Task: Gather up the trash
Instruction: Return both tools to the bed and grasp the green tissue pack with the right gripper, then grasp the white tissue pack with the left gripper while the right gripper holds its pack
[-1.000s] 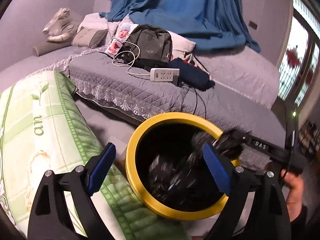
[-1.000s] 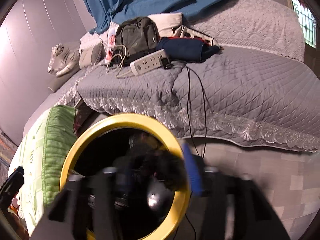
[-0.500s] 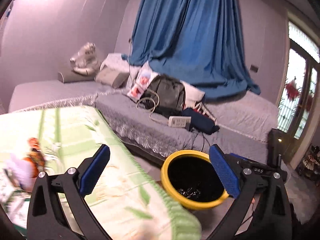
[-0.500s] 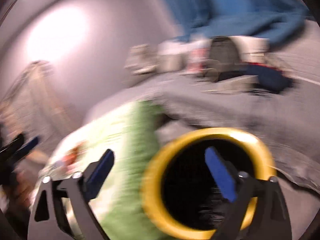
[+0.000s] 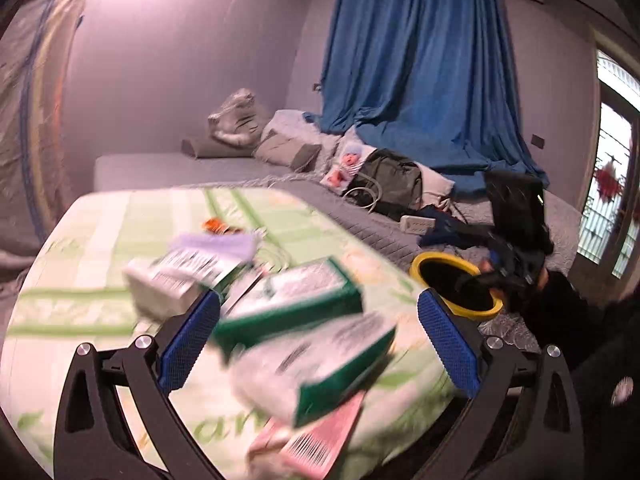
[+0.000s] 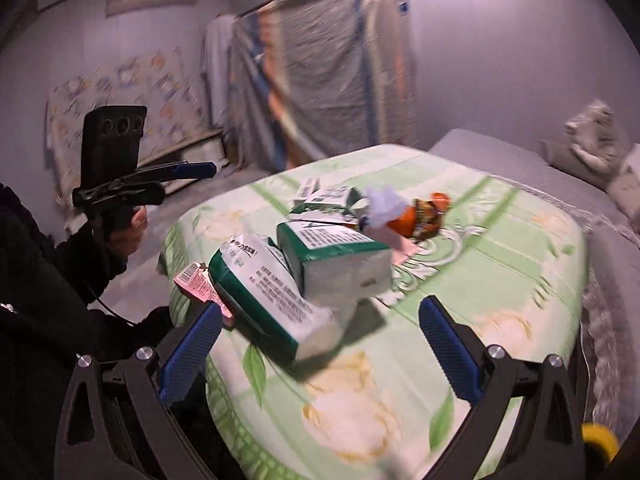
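Green-and-white paper packs lie in a loose heap on the bed, which wears a pale green leaf-print cover. The nearest pack is a soft plastic-wrapped tissue brick, leaning on a second pack of the same kind; a flat pink card pokes out beneath them at the mattress edge. Further back sit small cartons, a crumpled white tissue and an orange wrapper.

Both claws are spread wide with nothing between the blue pads: the right claw frames the nearest pack, and the left claw points at the same heap from the other side. The yellow-rimmed bin stands on the floor just past the bed's corner.

These packs look light and squashy, with slick film that may slide under a shallow pinch; taking one across its short width, near the middle, should give the pads something to sink into. The pink card is thin and stiff, probably best pinched by its overhanging edge. The crumpled tissue should compress readily, while the orange wrapper looks crinkly and may spring.
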A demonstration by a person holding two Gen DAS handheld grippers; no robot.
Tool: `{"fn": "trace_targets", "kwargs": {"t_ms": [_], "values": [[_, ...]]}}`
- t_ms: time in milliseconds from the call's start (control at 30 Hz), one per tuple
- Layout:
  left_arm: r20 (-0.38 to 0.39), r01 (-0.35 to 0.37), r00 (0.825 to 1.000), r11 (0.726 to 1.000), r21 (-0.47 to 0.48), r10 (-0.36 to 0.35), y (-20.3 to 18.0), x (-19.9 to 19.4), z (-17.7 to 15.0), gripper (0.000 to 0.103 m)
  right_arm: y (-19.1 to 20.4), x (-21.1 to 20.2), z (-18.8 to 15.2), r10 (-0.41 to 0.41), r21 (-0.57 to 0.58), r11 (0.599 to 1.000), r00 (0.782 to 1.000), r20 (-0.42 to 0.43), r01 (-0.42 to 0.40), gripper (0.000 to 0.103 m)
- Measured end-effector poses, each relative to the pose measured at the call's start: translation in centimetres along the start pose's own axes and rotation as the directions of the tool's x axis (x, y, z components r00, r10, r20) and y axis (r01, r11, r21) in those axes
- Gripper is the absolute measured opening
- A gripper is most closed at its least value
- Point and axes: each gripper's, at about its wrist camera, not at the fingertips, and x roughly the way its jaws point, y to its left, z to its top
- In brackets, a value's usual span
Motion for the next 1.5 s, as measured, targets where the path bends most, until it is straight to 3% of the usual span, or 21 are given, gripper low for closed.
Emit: {"fn": "trace_targets", "kwargs": {"t_ms": [233,400,833,1067,1233,1367,1500], "values": [[-0.011,-0.025,1.000,0.997,-0.076,0.024,3.1,-1.4,-2.7,0.095,-0.2,6.8,3.1,0.091,-0.061,0.993,0.987,-0.134,-0.100,0.095],[-0.016,-0.016,1.000,0.997,-0.080,0.015,4.1,-1.4,-3.7,0.095,-0.3,10.1,2.9,0.086,-0.076,0.992,0.973,-0.212,-0.104,0.095],[-0.045,0.005,0.999,0.998,-0.063,-0.008,3.9,0.0,-4.8,0.095,-3.5,13.3,2.5,0.114,-0.009,0.993,0.952,-0.284,-0.121,0.095],[-0.058,-0.009,0.998,0.998,-0.065,0.005,3.7,0.4,-5.0,0.095,-4.2,17.3,2.4,0.156,0.023,0.987,0.907,-0.391,-0.160,0.095],[-0.063,-0.027,0.998,0.997,-0.071,0.023,3.8,0.3,-4.9,0.095,-5.1,16.9,3.3,0.249,0.141,0.967,0.911,-0.329,-0.213,0.086],[-0.074,-0.049,0.996,0.999,-0.023,0.047,3.0,0.5,-4.7,0.095,-5.0,15.9,3.0,0.248,0.169,0.964,0.918,-0.310,-0.203,0.080],[-0.106,-0.019,0.994,0.998,0.067,0.026,1.5,1.3,-4.2,0.095,-5.5,13.7,3.1,0.256,0.219,0.954,0.934,-0.250,-0.203,0.079]]}}
